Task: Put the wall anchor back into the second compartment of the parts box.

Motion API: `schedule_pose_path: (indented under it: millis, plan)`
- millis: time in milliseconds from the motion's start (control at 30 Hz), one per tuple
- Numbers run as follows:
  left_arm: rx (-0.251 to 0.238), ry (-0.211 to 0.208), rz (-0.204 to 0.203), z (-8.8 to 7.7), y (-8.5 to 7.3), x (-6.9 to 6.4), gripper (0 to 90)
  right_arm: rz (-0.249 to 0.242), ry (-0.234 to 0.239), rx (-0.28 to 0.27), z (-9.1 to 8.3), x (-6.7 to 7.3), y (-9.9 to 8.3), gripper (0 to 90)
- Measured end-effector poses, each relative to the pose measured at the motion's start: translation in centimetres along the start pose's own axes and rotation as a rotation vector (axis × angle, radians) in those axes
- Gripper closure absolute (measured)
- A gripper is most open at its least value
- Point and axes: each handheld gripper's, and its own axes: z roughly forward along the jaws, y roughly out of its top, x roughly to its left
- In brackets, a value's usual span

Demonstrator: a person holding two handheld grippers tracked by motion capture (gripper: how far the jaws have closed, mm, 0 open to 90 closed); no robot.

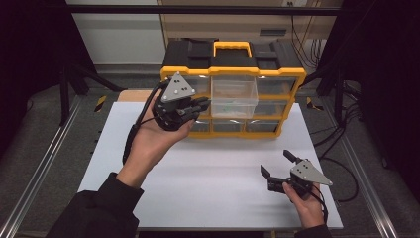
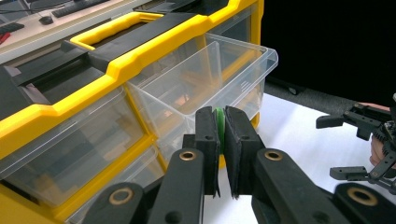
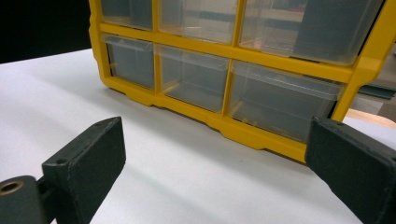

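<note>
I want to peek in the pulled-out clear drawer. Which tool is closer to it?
Left. The left tool, pinching a small green thing, sits right beside the open drawer. The right tool waits apart, nearer the table's front edge.

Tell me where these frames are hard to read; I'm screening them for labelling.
High view: surroundings beyond the white table are nearly black, and the pulled-out clear drawer looks washed out. Left gripper view: the green thing between the pads is sharp, the background soft. Right gripper view: near jaws blurred.

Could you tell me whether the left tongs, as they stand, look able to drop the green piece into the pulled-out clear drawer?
Probably yes: the left tongs, shut on the green piece, sit beside the open-topped drawer, with nothing between them.
</note>
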Motion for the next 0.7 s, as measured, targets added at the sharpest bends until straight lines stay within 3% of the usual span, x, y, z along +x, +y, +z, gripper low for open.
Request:
schedule_pose_path:
  millis: [267, 700]
  plan:
    - [-0.018, -0.001, -0.016, 0.5, 0.0, 0.1, 83.7, 0.000, 0.000, 0.000, 0.0, 0.0, 0.0, 5.5]
    - [-0.097, 0.019, -0.048, 1.8, 0.4, 0.1, 83.7, 0.000, -0.001, 0.004, 0.0, 0.0, 0.0, 5.5]
